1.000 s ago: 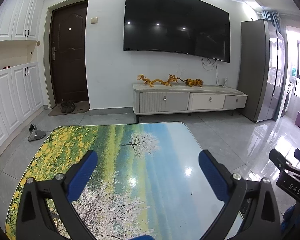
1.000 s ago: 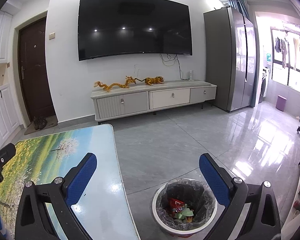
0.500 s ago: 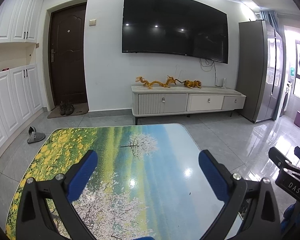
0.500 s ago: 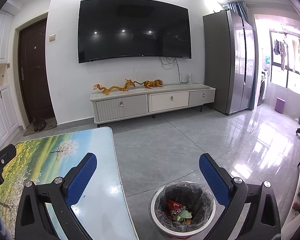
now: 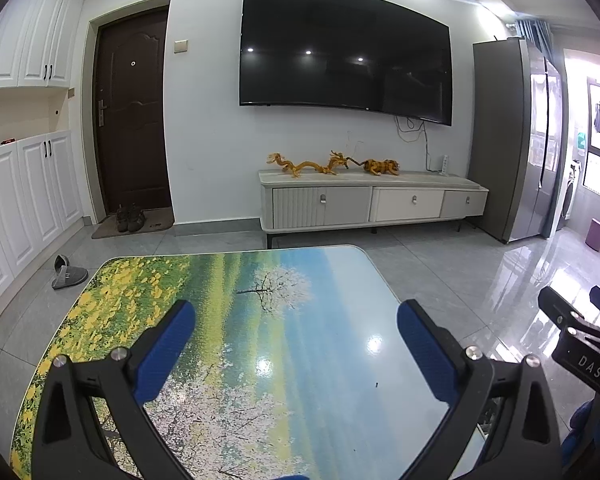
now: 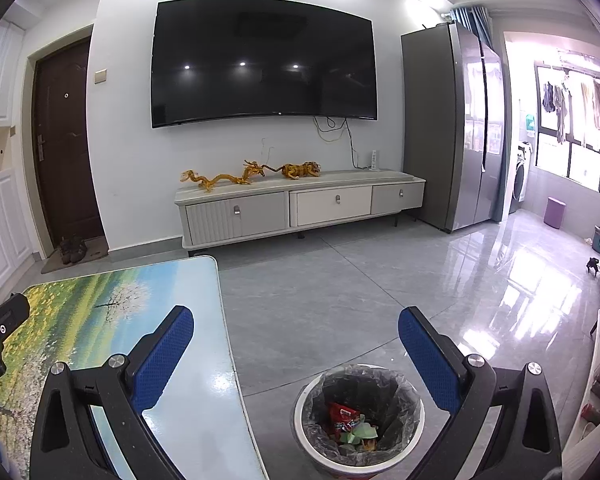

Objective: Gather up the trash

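A white waste bin [image 6: 358, 420] lined with a dark bag stands on the floor just right of the table. In it lie a red wrapper [image 6: 342, 414] and green scraps [image 6: 360, 432]. My right gripper [image 6: 296, 324] is open and empty, held above the bin and the table's right edge. My left gripper [image 5: 296, 320] is open and empty too, hovering over the table [image 5: 260, 320] with its landscape print. The right gripper's body [image 5: 580, 344] shows at the right edge of the left wrist view. No loose trash shows on the tabletop.
A TV cabinet [image 6: 300, 208] with golden dragon figures stands against the far wall under a wall TV [image 6: 264, 60]. A grey fridge [image 6: 456, 128] is at the right. A slipper [image 5: 66, 278] lies on the floor left of the table; white cupboards [image 5: 24, 200] line the left wall.
Both views have tilted up slightly, so the room sits a little lower in frame. Both grippers stay open and empty.
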